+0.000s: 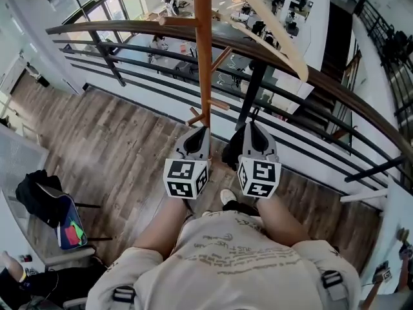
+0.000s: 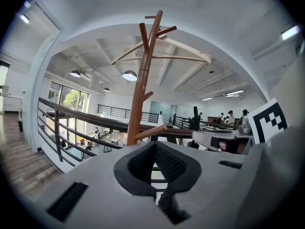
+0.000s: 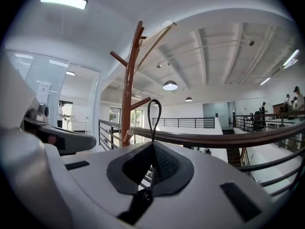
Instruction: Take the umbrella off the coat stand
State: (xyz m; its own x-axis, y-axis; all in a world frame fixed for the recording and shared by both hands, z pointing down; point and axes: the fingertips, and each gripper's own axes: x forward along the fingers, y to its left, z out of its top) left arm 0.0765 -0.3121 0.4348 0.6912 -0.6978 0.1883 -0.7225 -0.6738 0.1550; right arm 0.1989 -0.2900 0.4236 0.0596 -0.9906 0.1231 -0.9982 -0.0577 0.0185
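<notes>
The brown wooden coat stand (image 1: 203,50) rises straight ahead of me, close to the railing, with short pegs low on its pole. My right gripper (image 1: 253,130) is just right of the pole, shut on the black umbrella's handle end. The umbrella's thin black wrist loop (image 3: 153,113) sticks up from between the jaws, and a dark mass that looks like the umbrella body (image 1: 231,154) hangs below the gripper. My left gripper (image 1: 197,134) is just left of the pole's base, jaws together with nothing in them. The coat stand (image 2: 138,89) fills the left gripper view, and the same coat stand (image 3: 127,94) shows at the left of the right gripper view.
A dark handrail with black bars and posts (image 1: 310,76) runs directly behind the stand, over an open drop to a lower floor. A black bag on a chair (image 1: 45,202) stands at my left on the wood floor. A person's arm (image 1: 16,273) shows at the bottom left.
</notes>
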